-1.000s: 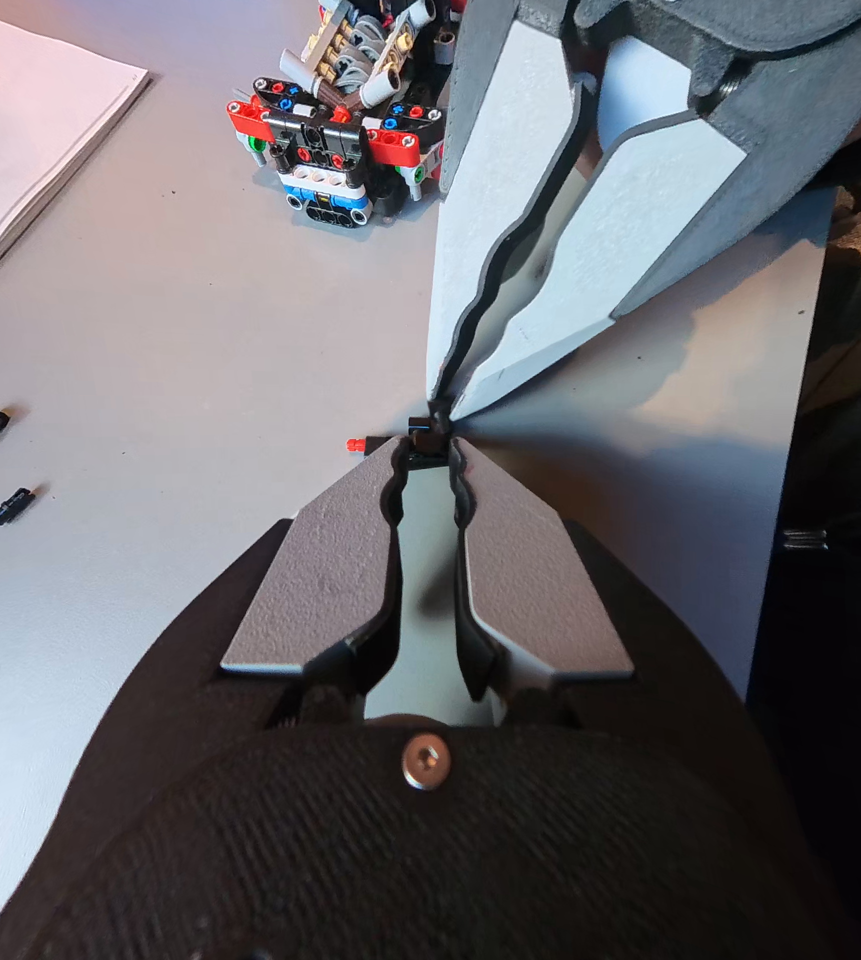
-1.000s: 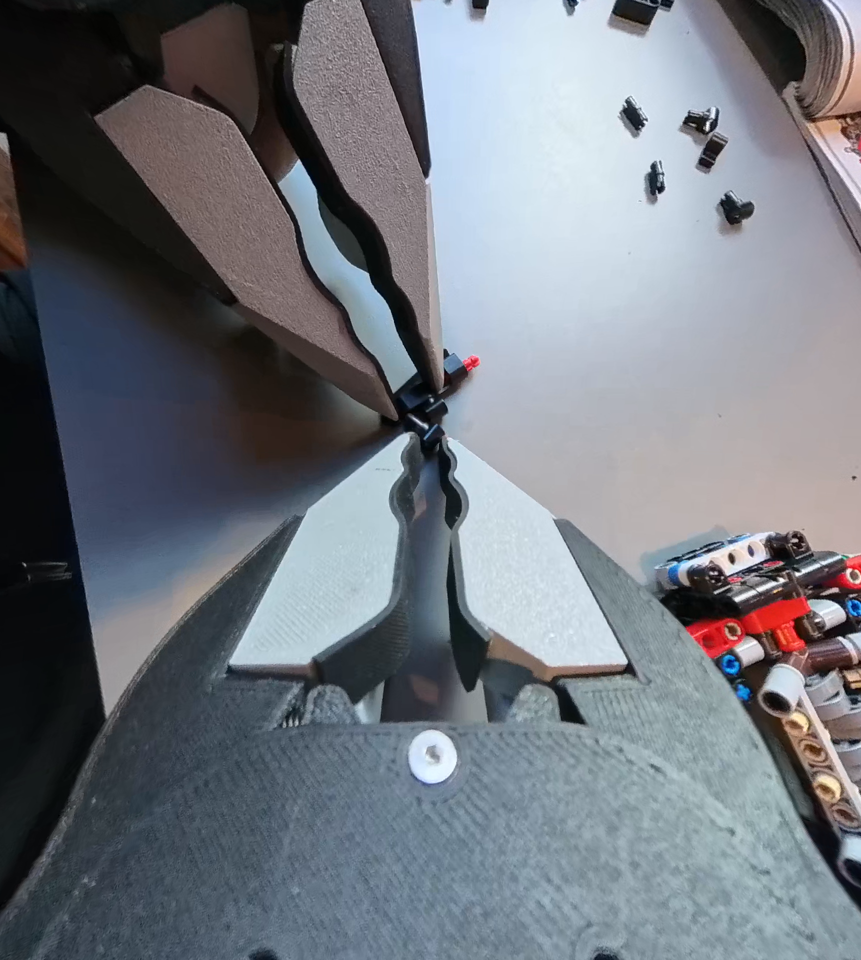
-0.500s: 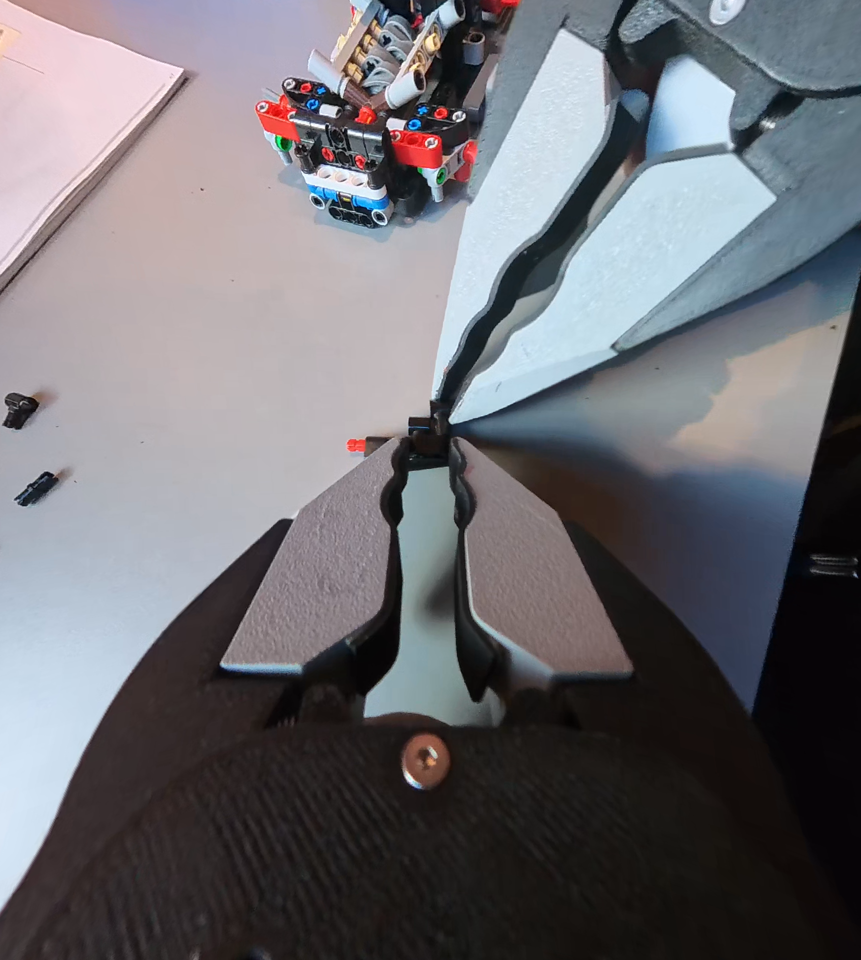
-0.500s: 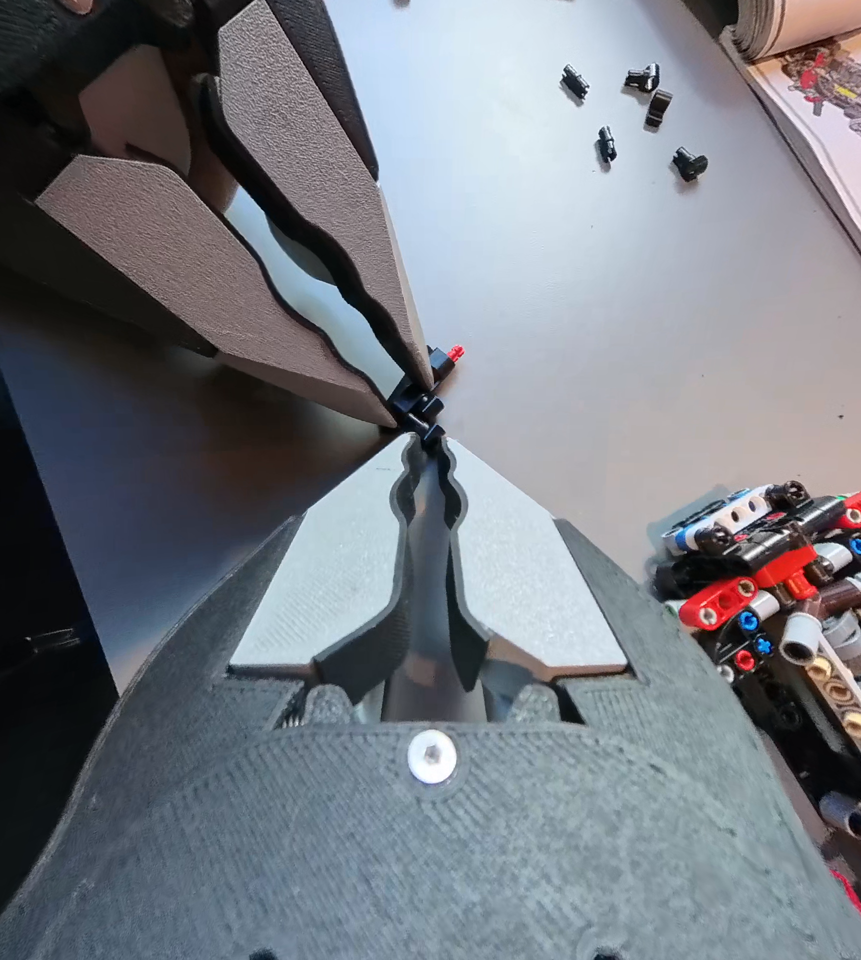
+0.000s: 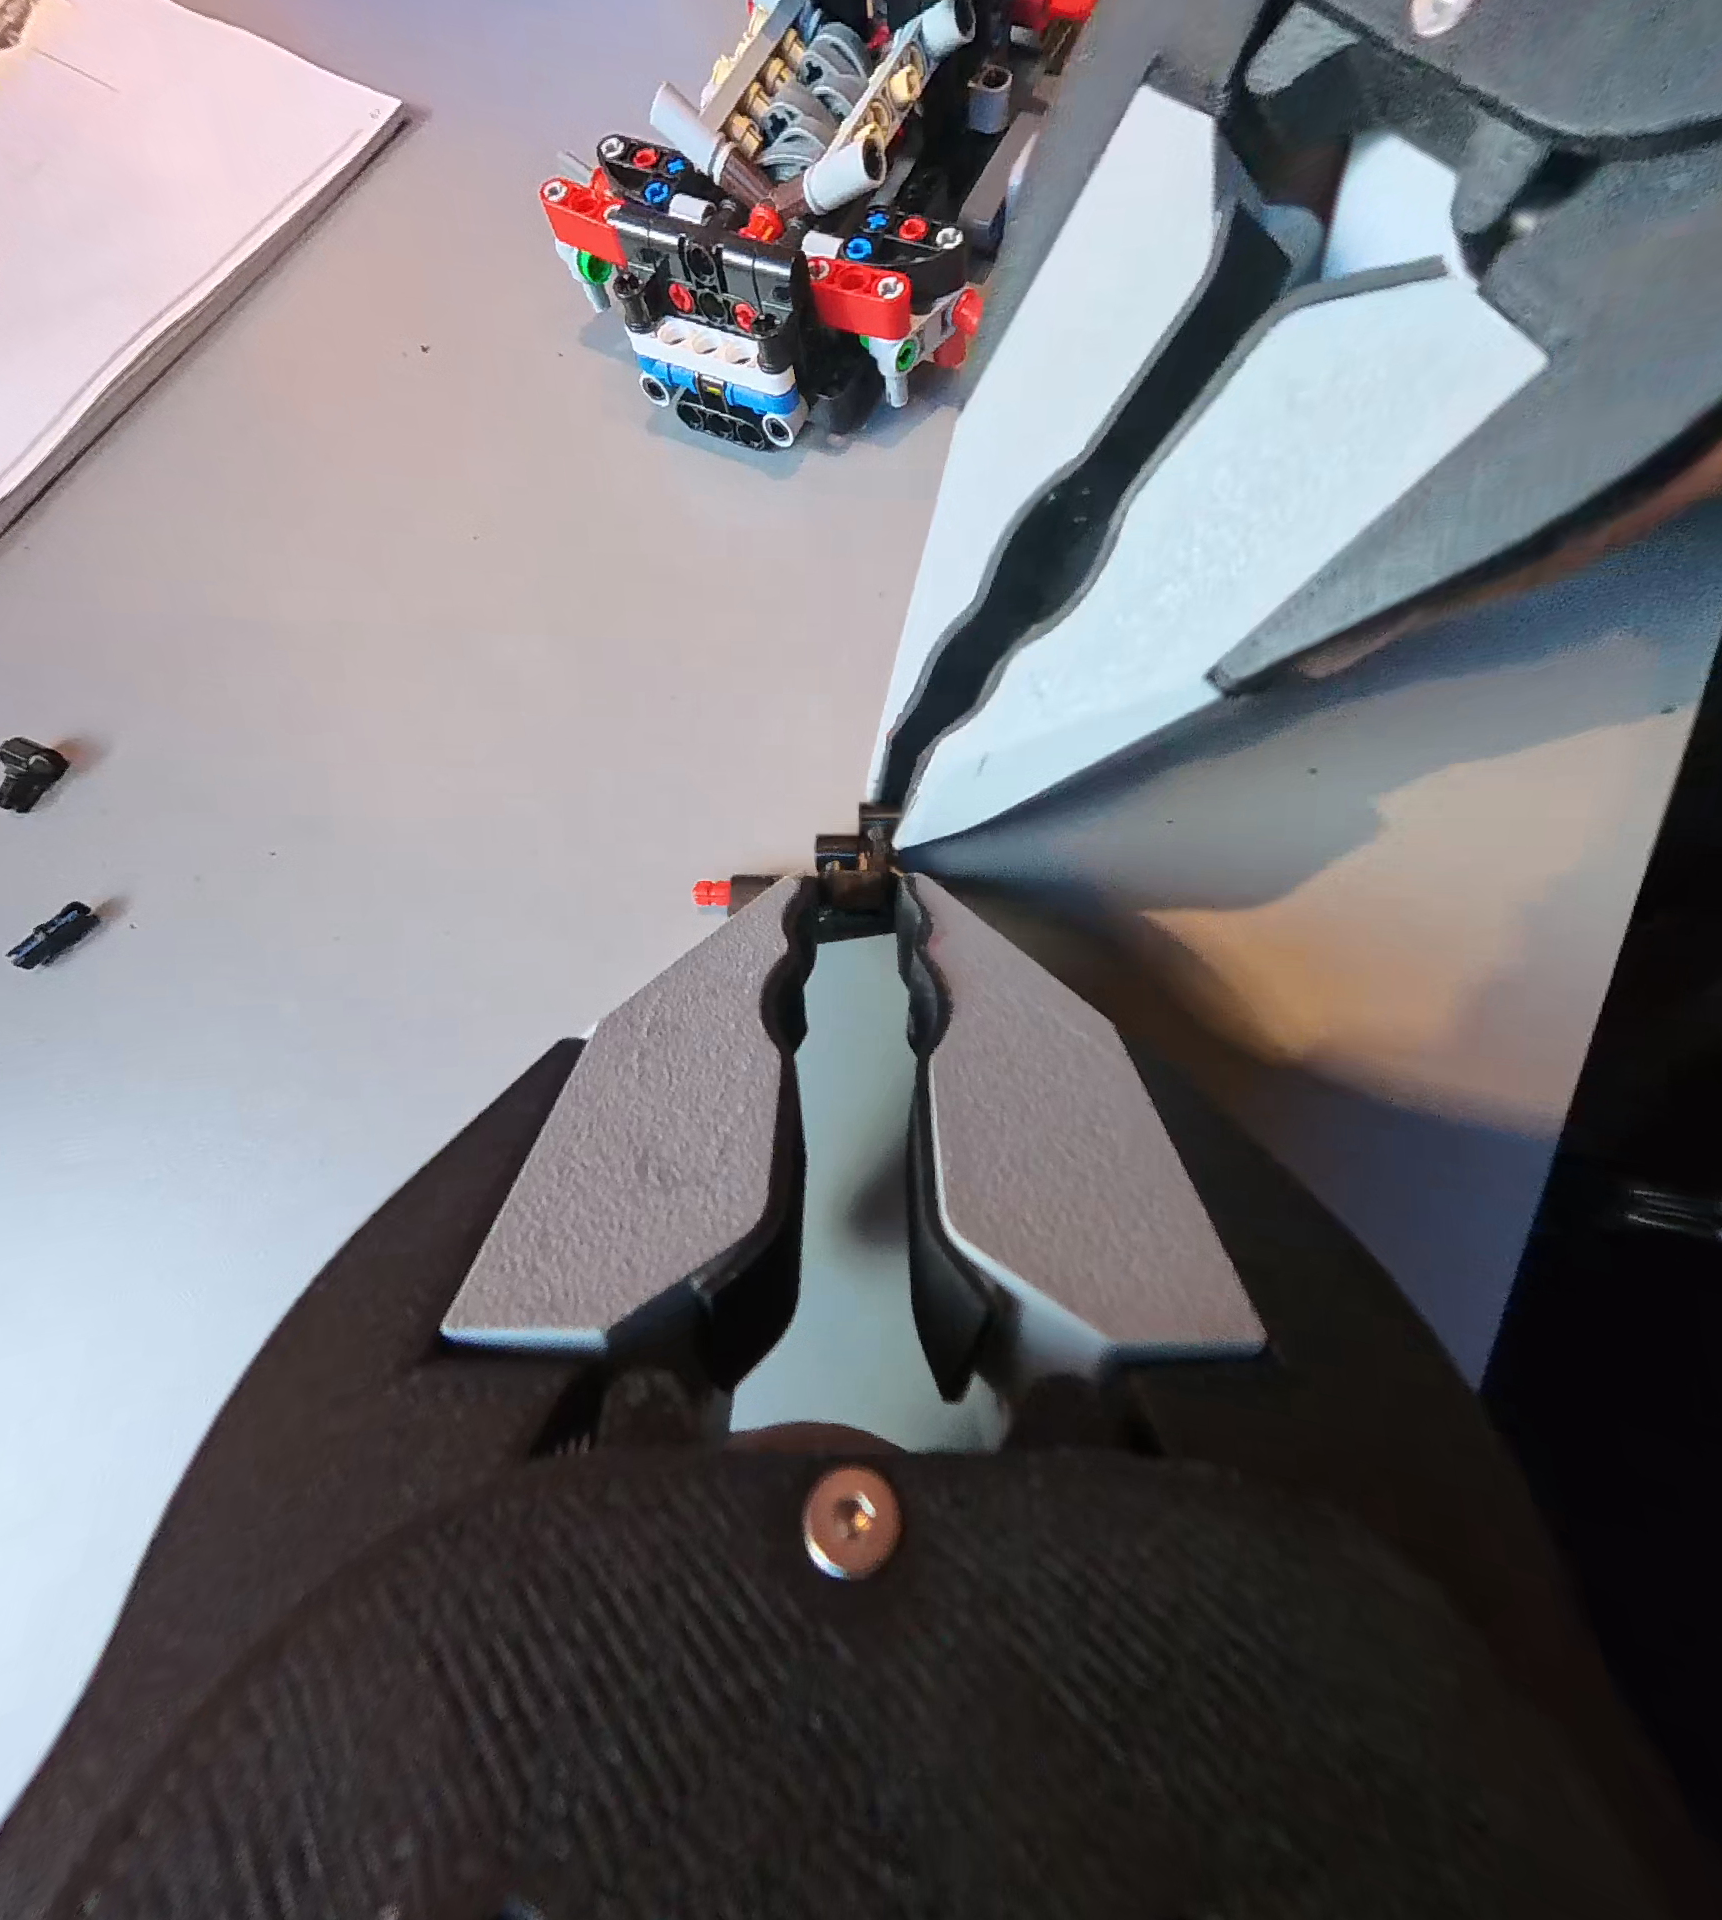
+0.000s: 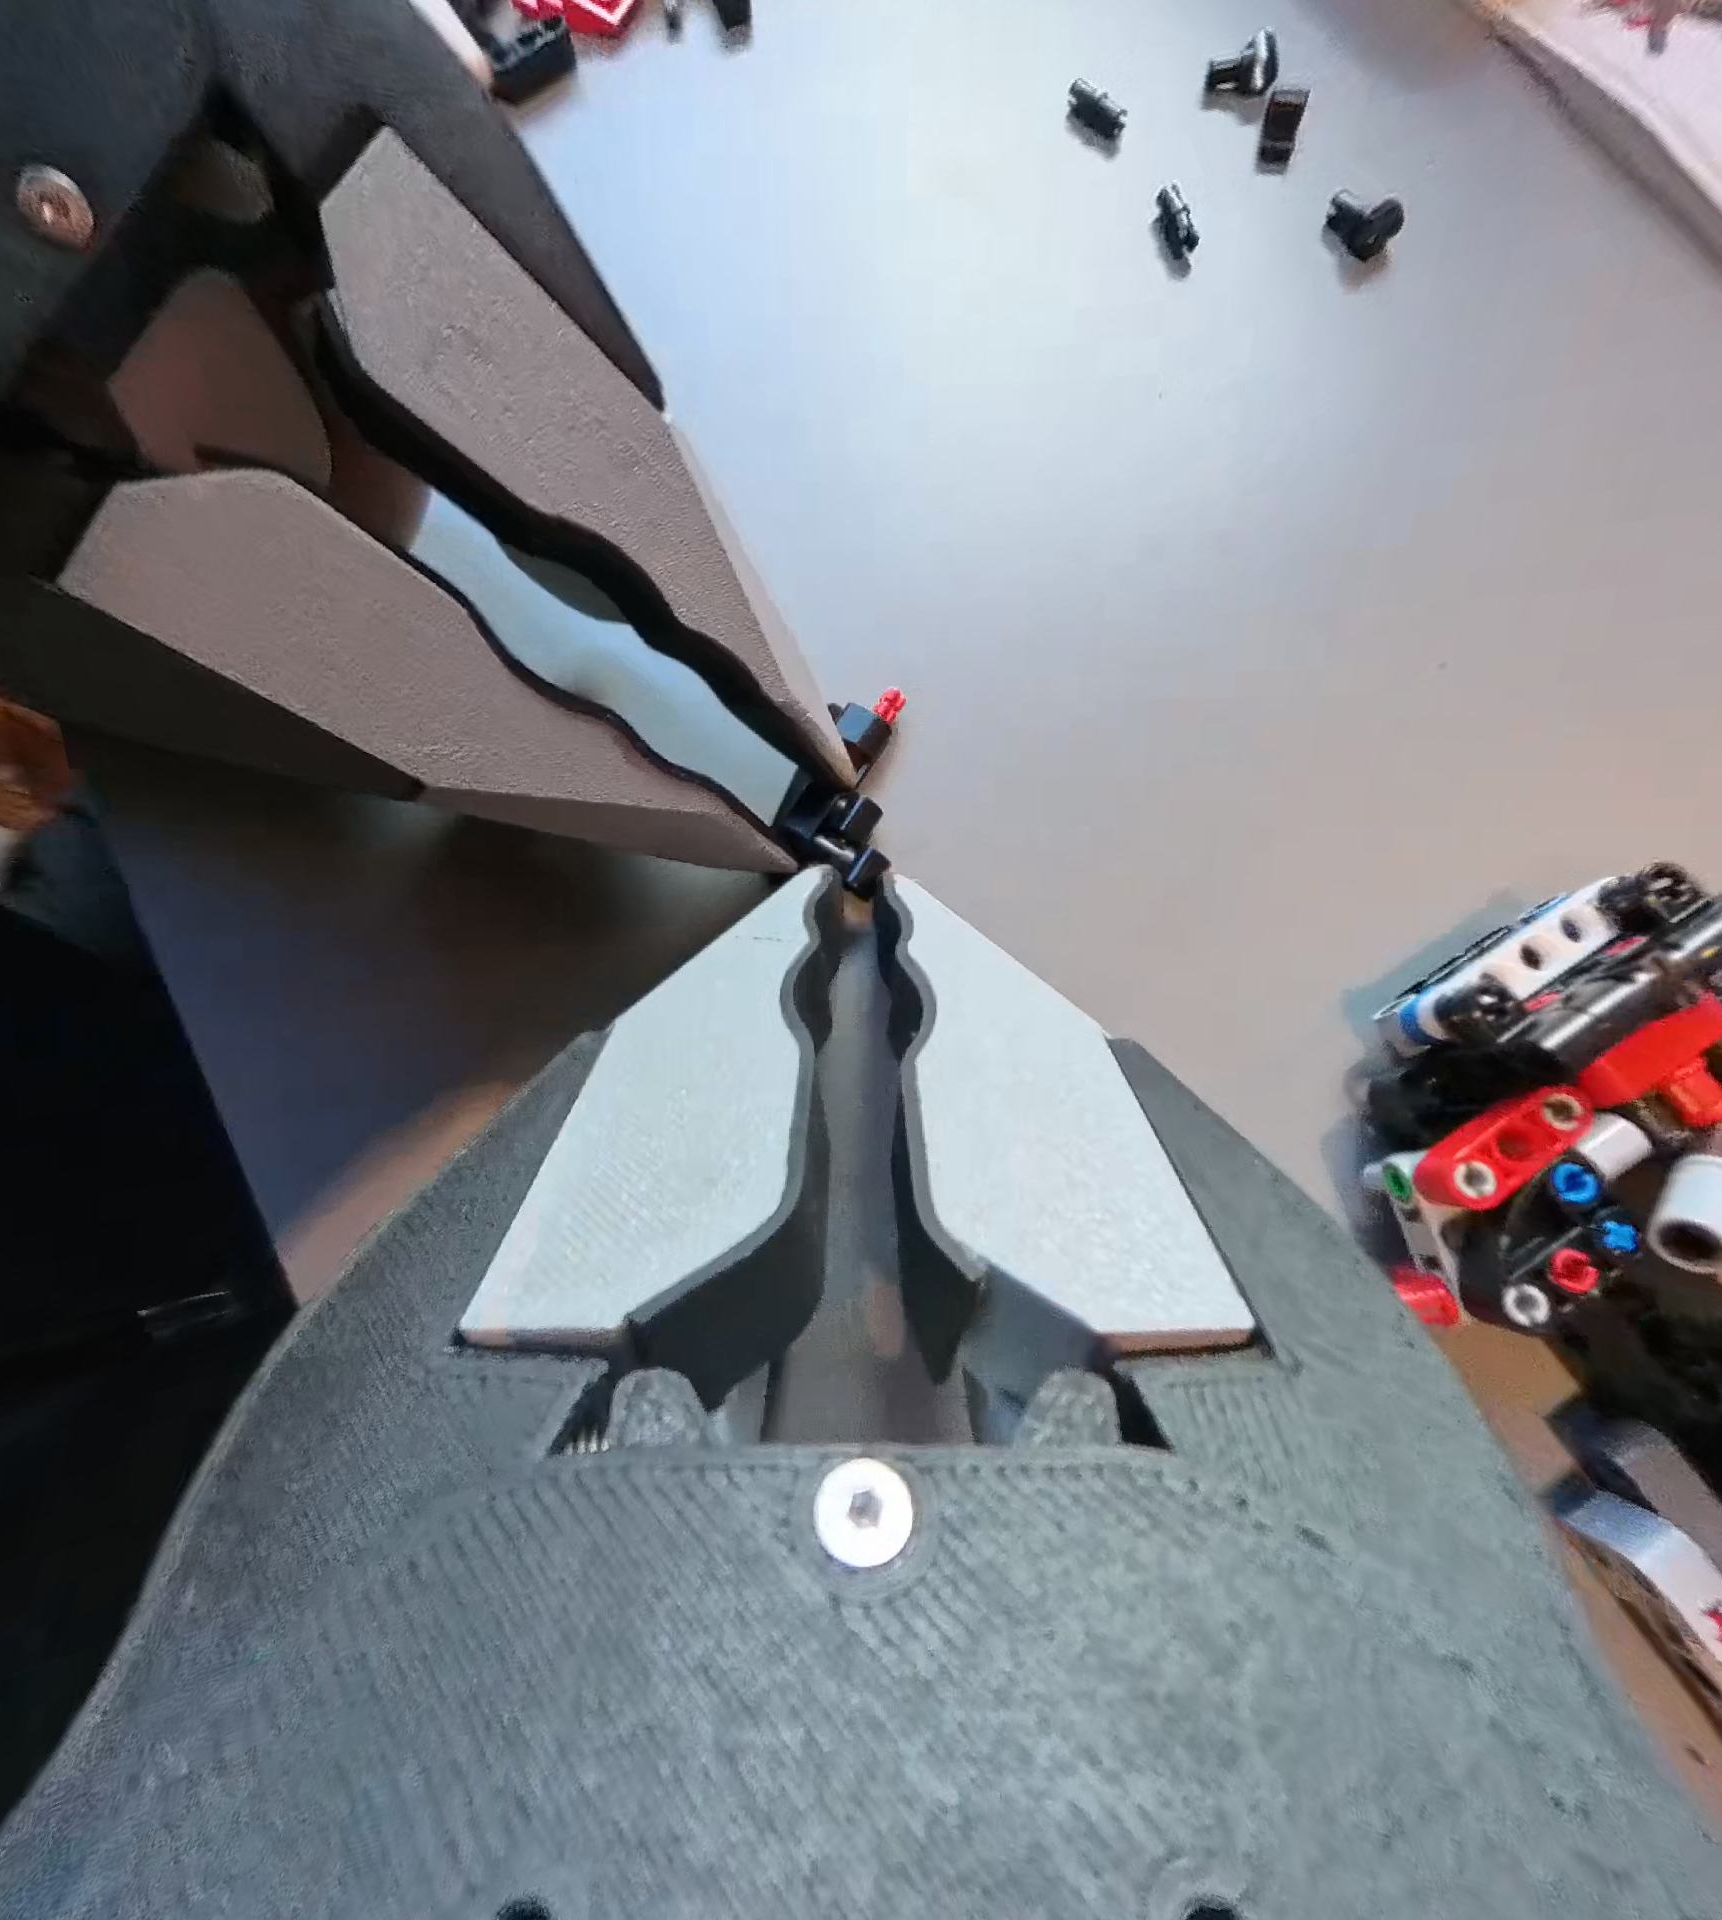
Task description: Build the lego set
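Above a grey table (image 5: 337, 582), two hand-held grippers meet tip to tip: the left gripper (image 5: 852, 909) is clamped on a small black connector (image 5: 849, 871) with one red pin (image 5: 709, 891) sticking out of its side, and the right gripper (image 6: 857, 883) is pinched tight on a small black piece (image 6: 862, 864) pressed against that connector. One partly built model (image 5: 763, 270) in red, black, white and blue stands farther back on the table, well apart from the tips. Five loose black pins (image 6: 1174, 218) lie scattered near one open instruction booklet (image 5: 98, 239).
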Demonstrator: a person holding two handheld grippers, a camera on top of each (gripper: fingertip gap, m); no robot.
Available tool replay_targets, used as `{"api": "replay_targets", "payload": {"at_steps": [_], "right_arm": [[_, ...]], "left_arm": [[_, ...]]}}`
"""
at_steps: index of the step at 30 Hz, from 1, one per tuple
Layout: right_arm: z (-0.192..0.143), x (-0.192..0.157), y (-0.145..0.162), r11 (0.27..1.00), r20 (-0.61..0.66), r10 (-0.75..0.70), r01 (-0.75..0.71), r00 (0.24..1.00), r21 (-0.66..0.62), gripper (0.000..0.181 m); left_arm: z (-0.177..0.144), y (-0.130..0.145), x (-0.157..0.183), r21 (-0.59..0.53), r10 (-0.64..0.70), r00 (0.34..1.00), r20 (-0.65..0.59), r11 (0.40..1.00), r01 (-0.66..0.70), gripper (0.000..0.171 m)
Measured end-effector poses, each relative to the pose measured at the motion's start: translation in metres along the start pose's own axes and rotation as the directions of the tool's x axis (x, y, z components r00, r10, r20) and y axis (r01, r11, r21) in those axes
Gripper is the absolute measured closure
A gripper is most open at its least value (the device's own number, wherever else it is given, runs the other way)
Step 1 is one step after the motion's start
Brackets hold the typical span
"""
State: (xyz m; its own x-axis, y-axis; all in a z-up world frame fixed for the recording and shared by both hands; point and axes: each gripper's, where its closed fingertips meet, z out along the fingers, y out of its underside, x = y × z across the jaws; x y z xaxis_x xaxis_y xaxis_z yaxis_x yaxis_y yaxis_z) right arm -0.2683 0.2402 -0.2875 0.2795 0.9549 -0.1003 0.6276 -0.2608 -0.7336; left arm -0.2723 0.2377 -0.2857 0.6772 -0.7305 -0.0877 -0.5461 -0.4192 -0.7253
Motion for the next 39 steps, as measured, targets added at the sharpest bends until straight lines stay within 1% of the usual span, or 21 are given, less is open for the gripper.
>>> {"api": "replay_targets", "payload": {"at_steps": [3, 10, 11, 12, 13, 15, 18, 20, 25, 28, 29, 32, 35, 37, 38, 39], "right_arm": [[0.000, 0.000, 0.000, 0.999, 0.047, 0.053, -0.053, 0.997, -0.002, 0.178], [-0.003, -0.003, 0.002, 0.997, 0.069, 0.081, -0.081, 0.994, -0.005, 0.180], [-0.005, -0.007, 0.003, 0.997, 0.097, 0.078, -0.078, 0.992, -0.004, 0.181], [-0.005, -0.014, 0.002, 0.996, 0.137, 0.084, -0.085, 0.987, 0.001, 0.181], [-0.004, -0.017, 0.002, 0.996, 0.145, 0.085, -0.085, 0.986, -0.009, 0.181], [-0.002, -0.014, 0.003, 0.998, 0.124, 0.058, -0.056, 0.991, -0.016, 0.181], [-0.003, -0.011, 0.003, 0.996, 0.139, 0.086, -0.084, 0.987, -0.017, 0.181], [-0.005, -0.014, 0.006, 0.997, 0.153, 0.071, -0.069, 0.986, -0.021, 0.181], [-0.016, 0.001, 0.010, 0.999, 0.049, 0.039, -0.040, 0.998, 0.019, 0.181], [-0.016, 0.012, 0.012, 1.000, -0.009, 0.012, -0.012, 1.000, 0.011, 0.179], [-0.015, 0.014, 0.011, 1.000, -0.014, 0.003, -0.003, 1.000, 0.007, 0.174], [-0.012, 0.016, 0.008, 0.999, -0.025, -0.040, 0.040, 0.999, 0.001, 0.174], [-0.010, 0.016, 0.008, 0.991, -0.037, -0.129, 0.129, 0.991, -0.021, 0.173], [-0.013, 0.015, 0.009, 0.976, -0.037, -0.216, 0.214, 0.976, -0.045, 0.172], [-0.015, 0.015, 0.009, 0.967, -0.033, -0.249, 0.247, 0.968, -0.053, 0.172], [-0.018, 0.013, 0.008, 0.960, -0.003, -0.275, 0.274, 0.962, -0.055, 0.172]], "left_arm": [[0.000, 0.000, 0.000, 0.000, 0.006, 1.000, 0.003, 1.000, -0.006, 0.160], [0.000, 0.000, 0.000, 0.001, -0.004, 1.000, -0.002, 1.000, 0.004, 0.160], [0.000, 0.000, -0.002, 0.000, -0.012, 1.000, 0.010, 1.000, 0.012, 0.160], [0.001, 0.000, -0.001, 0.001, -0.013, 1.000, -0.002, 1.000, 0.013, 0.160], [0.001, 0.000, 0.003, 0.003, -0.002, 1.000, -0.021, 1.000, 0.002, 0.160], [0.001, 0.000, 0.003, 0.004, 0.013, 1.000, -0.009, 1.000, -0.013, 0.160], [0.001, 0.000, 0.004, 0.005, 0.014, 1.000, -0.018, 1.000, -0.014, 0.160], [0.001, 0.000, 0.004, 0.005, 0.011, 1.000, -0.020, 1.000, -0.011, 0.160], [0.000, 0.001, 0.002, 0.006, -0.016, 0.999, -0.051, 1.000, 0.016, 0.159], [0.000, 0.001, 0.001, 0.006, -0.012, 0.999, -0.049, 1.000, 0.013, 0.159], [0.001, 0.000, 0.000, 0.006, -0.008, 0.999, -0.047, 1.000, 0.008, 0.159], [0.002, -0.001, -0.001, 0.006, -0.004, 0.999, -0.050, 1.000, 0.005, 0.159], [0.002, -0.001, -0.001, 0.006, -0.013, 0.998, -0.060, 1.000, 0.013, 0.159], [0.002, -0.001, -0.001, 0.006, -0.016, 0.998, -0.064, 1.000, 0.016, 0.159], [0.002, -0.001, -0.001, 0.006, -0.016, 0.998, -0.067, 1.000, 0.016, 0.159], [0.002, -0.001, -0.001, 0.006, -0.017, 0.997, -0.070, 1.000, 0.018, 0.159]]}}
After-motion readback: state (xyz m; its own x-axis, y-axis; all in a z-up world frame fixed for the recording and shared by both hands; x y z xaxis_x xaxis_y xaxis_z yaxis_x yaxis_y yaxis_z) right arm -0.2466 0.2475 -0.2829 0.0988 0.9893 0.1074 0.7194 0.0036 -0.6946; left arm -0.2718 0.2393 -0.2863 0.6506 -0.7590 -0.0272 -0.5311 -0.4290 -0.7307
